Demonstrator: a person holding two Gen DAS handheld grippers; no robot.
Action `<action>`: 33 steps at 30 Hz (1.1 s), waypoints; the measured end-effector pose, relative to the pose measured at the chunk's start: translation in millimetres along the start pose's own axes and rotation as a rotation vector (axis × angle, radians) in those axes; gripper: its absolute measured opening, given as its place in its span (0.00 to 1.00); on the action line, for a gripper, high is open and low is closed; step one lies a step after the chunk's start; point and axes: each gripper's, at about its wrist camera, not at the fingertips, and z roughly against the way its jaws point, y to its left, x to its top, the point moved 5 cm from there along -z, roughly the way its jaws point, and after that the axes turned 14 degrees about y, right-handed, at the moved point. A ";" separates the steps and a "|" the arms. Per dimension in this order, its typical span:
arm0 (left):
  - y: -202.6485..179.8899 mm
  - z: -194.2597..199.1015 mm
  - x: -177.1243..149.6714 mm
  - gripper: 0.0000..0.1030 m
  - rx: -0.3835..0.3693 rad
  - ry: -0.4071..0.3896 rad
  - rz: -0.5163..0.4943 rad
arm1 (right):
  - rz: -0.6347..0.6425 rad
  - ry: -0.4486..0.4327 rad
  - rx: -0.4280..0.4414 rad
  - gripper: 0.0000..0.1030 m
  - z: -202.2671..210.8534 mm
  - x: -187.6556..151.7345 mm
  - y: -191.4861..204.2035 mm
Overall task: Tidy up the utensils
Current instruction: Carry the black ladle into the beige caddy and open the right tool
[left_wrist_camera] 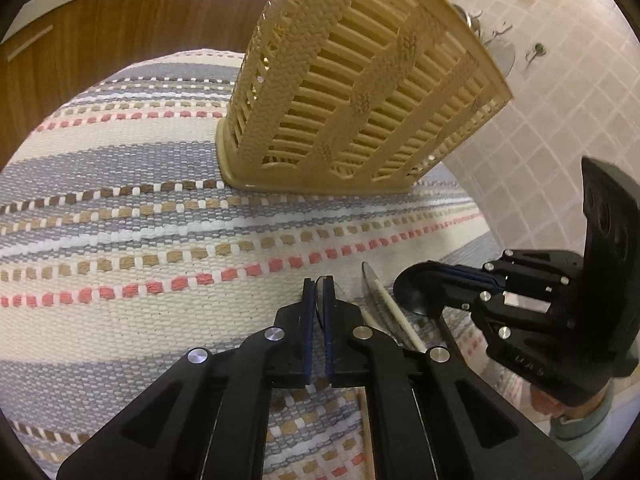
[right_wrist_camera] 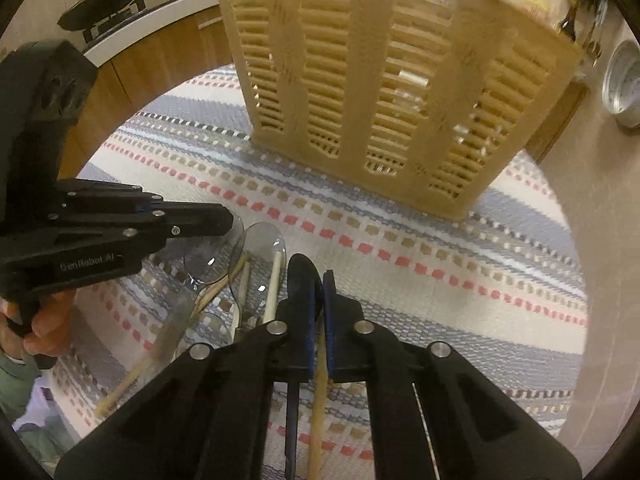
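Two pinches at once | left gripper [left_wrist_camera: 319, 285]: jaws clenched on rim of see-through plastic spoon [right_wrist_camera: 212, 258], likely to lift it from loose pile | right gripper [right_wrist_camera: 320, 280]: jaws clenched on black plastic spoon [left_wrist_camera: 414, 288], ready for carrying | tan slatted plastic basket [left_wrist_camera: 352, 92]: upright on striped woven mat [left_wrist_camera: 120, 208], well apart, probably the spoons' home

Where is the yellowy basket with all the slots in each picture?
Left wrist view: the slotted basket fills the upper middle, leaning toward the right, and stands on the striped mat.
Right wrist view: the slotted basket fills the top centre, on the striped mat.
Shared landmark: the mat's row of pink dashes passes in front of the basket in both views.
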 end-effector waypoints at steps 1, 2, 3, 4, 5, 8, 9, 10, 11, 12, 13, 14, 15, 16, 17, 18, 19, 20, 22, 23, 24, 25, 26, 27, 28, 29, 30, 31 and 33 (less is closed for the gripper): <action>0.0 1.5 0.0 0.01 -0.001 -0.015 -0.002 | -0.004 -0.010 -0.002 0.03 1.2 -1.4 -0.3; -0.4 2.9 -0.5 0.01 -0.003 -0.026 -0.007 | -0.009 -0.018 0.000 0.02 2.9 -4.2 -0.8; -1.4 4.5 -1.6 0.01 -0.009 -0.035 -0.014 | -0.021 -0.032 -0.003 0.02 6.2 -5.5 -2.0; -0.7 7.5 -2.6 0.01 -0.010 -0.046 -0.021 | -0.032 -0.045 -0.006 0.02 11.3 -9.8 -7.5; -2.9 11.4 -3.9 0.01 -0.006 -0.067 -0.036 | -0.047 -0.065 -0.006 0.02 16.4 -10.9 -9.3; -12.2 30.2 -7.8 0.01 -0.004 -0.142 -0.097 | -0.088 -0.130 0.007 0.02 35.1 -15.6 -15.4; -16.7 36.7 -9.4 0.01 -0.007 -0.168 -0.117 | -0.098 -0.144 0.006 0.02 40.0 -17.2 -17.9; -22.9 44.6 -10.3 0.01 -0.002 -0.201 -0.141 | -0.114 -0.175 0.015 0.02 48.4 -19.4 -20.3; -28.5 52.4 -11.8 0.01 0.005 -0.230 -0.164 | -0.123 -0.196 0.018 0.02 54.4 -21.4 -22.4; -32.4 59.7 -13.2 0.01 0.013 -0.255 -0.181 | -0.137 -0.221 0.004 0.02 61.9 -24.4 -25.8; -36.2 64.4 -14.0 0.01 0.021 -0.274 -0.193 | -0.148 -0.239 -0.010 0.02 67.3 -26.3 -28.2; -41.0 70.9 -15.4 0.01 0.029 -0.301 -0.209 | -0.159 -0.258 -0.012 0.02 71.9 -27.4 -29.4; -45.8 78.6 -17.4 0.01 0.035 -0.335 -0.227 | -0.173 -0.282 0.005 0.02 79.6 -29.9 -31.0; -49.3 84.3 -19.2 0.01 0.040 -0.359 -0.240 | -0.182 -0.296 0.011 0.02 85.2 -32.3 -33.1; -52.3 92.4 -21.1 0.01 0.052 -0.389 -0.253 | -0.190 -0.316 0.005 0.02 92.5 -34.6 -34.9; -57.8 101.0 -22.5 0.01 0.076 -0.428 -0.269 | -0.191 -0.341 -0.007 0.02 100.2 -35.5 -35.4; -63.7 105.1 -23.7 0.01 0.089 -0.452 -0.280 | -0.189 -0.362 -0.013 0.02 107.8 -36.1 -34.6; -67.5 111.5 -24.0 0.01 0.107 -0.480 -0.291 | -0.186 -0.393 -0.022 0.02 117.6 -36.4 -32.6; -72.4 128.6 -24.3 0.01 0.146 -0.536 -0.312 | -0.187 -0.444 -0.048 0.02 133.8 -35.9 -30.7; -76.7 135.7 -23.2 0.01 0.168 -0.566 -0.321 | -0.189 -0.477 -0.063 0.02 143.7 -35.3 -29.9; -80.7 142.8 -21.7 0.01 0.194 -0.595 -0.330 | -0.191 -0.510 -0.077 0.02 153.9 -35.0 -30.1; -82.9 149.3 -20.8 0.01 0.211 -0.616 -0.338 | -0.196 -0.536 -0.085 0.02 161.1 -35.0 -31.0; -86.1 156.0 -19.2 0.01 0.233 -0.643 -0.348 | -0.206 -0.568 -0.094 0.02 169.2 -33.6 -32.6; -89.4 163.4 -17.9 0.01 0.256 -0.669 -0.358 | -0.220 -0.603 -0.109 0.02 177.5 -31.6 -35.3; -90.6 169.0 -14.6 0.01 0.274 -0.694 -0.365 | -0.237 -0.633 -0.128 0.02 185.0 -30.5 -38.1; -93.7 175.5 -13.3 0.01 0.283 -0.711 -0.369 | -0.268 -0.677 -0.162 0.02 193.6 -28.1 -42.0; -95.4 182.7 -7.7 0.01 0.296 -0.737 -0.372 | -0.310 -0.735 -0.186 0.02 204.5 -27.0 -49.1; -97.2 188.7 -4.7 0.01 0.305 -0.758 -0.373 | -0.330 -0.768 -0.179 0.02 211.4 -25.3 -53.2; -100.9 202.0 4.9 0.01 0.334 -0.814 -0.379 | -0.388 -0.828 -0.187 0.02 224.0 -19.2 -67.1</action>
